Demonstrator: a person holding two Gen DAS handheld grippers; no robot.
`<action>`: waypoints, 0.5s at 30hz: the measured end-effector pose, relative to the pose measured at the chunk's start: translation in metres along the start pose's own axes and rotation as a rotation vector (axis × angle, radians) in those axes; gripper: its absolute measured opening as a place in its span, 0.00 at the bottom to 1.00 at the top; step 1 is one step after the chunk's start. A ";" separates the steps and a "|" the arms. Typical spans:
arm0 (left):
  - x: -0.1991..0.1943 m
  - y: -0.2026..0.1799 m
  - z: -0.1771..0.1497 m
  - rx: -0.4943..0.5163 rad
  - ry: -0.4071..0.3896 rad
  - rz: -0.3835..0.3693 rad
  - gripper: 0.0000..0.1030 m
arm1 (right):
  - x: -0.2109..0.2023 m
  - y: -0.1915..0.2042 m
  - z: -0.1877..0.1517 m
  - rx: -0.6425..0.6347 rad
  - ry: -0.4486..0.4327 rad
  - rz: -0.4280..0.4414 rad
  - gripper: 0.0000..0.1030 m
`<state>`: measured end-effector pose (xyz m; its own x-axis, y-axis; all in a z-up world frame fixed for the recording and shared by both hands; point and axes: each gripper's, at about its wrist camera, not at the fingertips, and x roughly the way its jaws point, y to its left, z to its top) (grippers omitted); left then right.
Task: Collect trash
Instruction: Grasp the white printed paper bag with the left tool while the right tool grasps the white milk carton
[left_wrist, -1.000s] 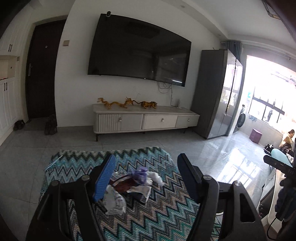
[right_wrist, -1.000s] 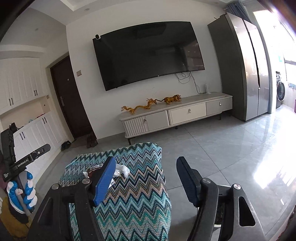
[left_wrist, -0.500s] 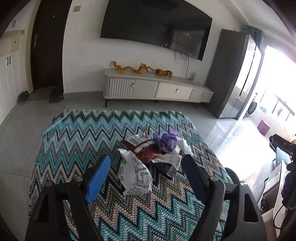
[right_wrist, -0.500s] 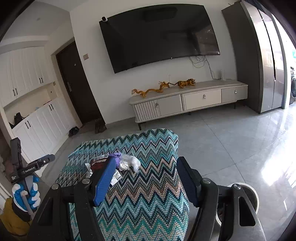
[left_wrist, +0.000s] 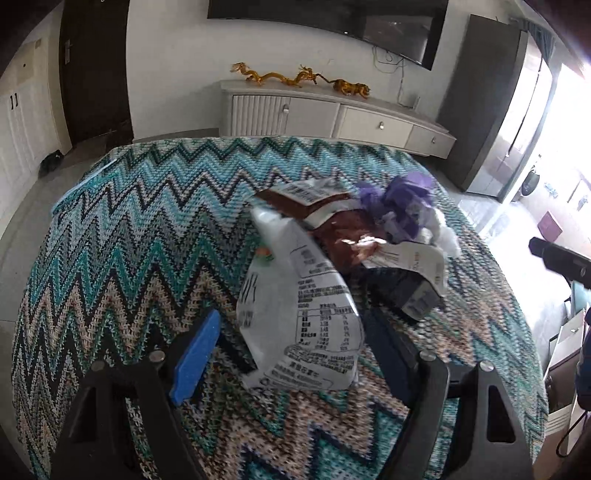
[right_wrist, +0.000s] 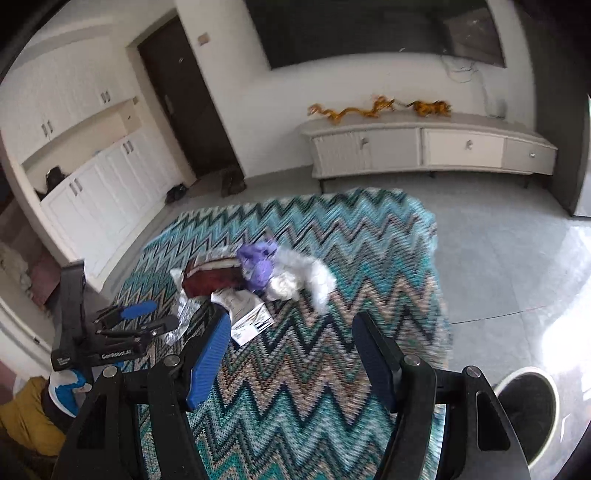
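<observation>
A pile of trash lies on a zigzag-patterned cloth (left_wrist: 147, 236) over a low table. It holds a white printed wrapper (left_wrist: 306, 317), a brown wrapper (left_wrist: 343, 236), a purple wrapper (left_wrist: 402, 199), white tissue (left_wrist: 445, 234) and a small black box (left_wrist: 406, 291). My left gripper (left_wrist: 291, 354) is open, low over the cloth, and the white wrapper lies between its fingers without being pressed. My right gripper (right_wrist: 291, 354) is open and empty above the cloth, short of the pile (right_wrist: 255, 273). The right wrist view also shows the left gripper (right_wrist: 136, 317) at the pile's left side.
A round white-rimmed bin (right_wrist: 524, 406) stands on the tiled floor by the table's right side. Beyond the table a pale TV cabinet (right_wrist: 424, 147) lines the wall. A dark door (right_wrist: 184, 99) and white cupboards (right_wrist: 92, 177) stand at the left.
Both grippers have come down and tipped toward the table. The left one closed in on the pile until the white wrapper lay between its fingers, and its jaws widened a little.
</observation>
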<state>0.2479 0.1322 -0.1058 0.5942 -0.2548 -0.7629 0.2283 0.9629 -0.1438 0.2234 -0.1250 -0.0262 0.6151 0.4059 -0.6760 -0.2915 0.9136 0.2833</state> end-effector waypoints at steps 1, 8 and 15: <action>0.002 0.004 -0.001 -0.010 -0.004 0.014 0.77 | 0.014 0.005 0.000 -0.015 0.023 0.021 0.64; 0.011 0.037 -0.007 -0.084 -0.014 0.038 0.60 | 0.092 0.033 -0.004 -0.125 0.134 0.048 0.65; 0.013 0.054 -0.015 -0.135 -0.027 0.022 0.43 | 0.129 0.050 -0.008 -0.197 0.159 0.035 0.67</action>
<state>0.2569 0.1823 -0.1330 0.6184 -0.2343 -0.7501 0.1102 0.9709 -0.2125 0.2824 -0.0270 -0.1044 0.4841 0.4144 -0.7707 -0.4575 0.8707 0.1808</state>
